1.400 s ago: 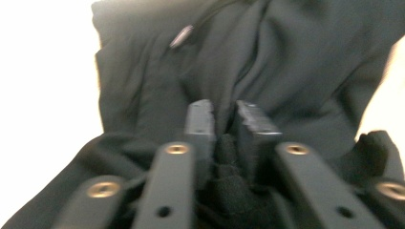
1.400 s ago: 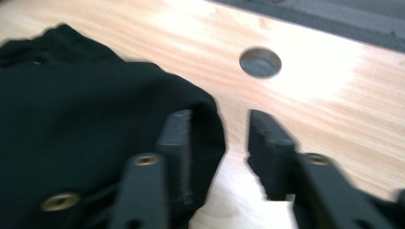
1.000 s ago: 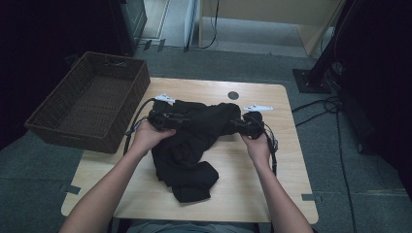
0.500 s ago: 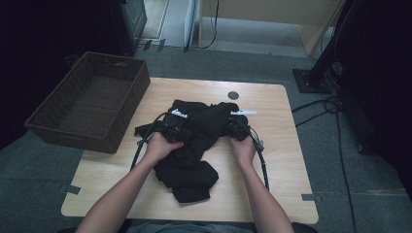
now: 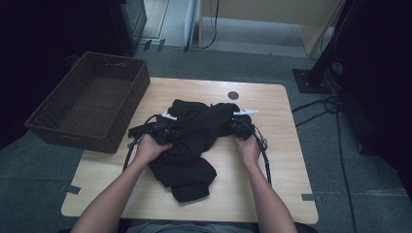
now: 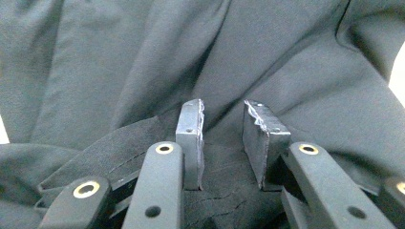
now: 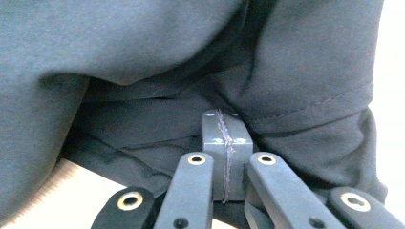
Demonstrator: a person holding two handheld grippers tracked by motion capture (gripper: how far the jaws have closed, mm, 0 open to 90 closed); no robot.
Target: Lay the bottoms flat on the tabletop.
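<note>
Sitting left of the table [image 5: 272,160], a wicker basket [image 5: 124,114] holds nothing.

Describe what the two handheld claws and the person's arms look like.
Each claw, left and right, has black jaw arms with brass-ringed holes and dark grey block pads. A white piece tops each, and a black cable trails back. Forearms are bare, no sleeves.
</note>
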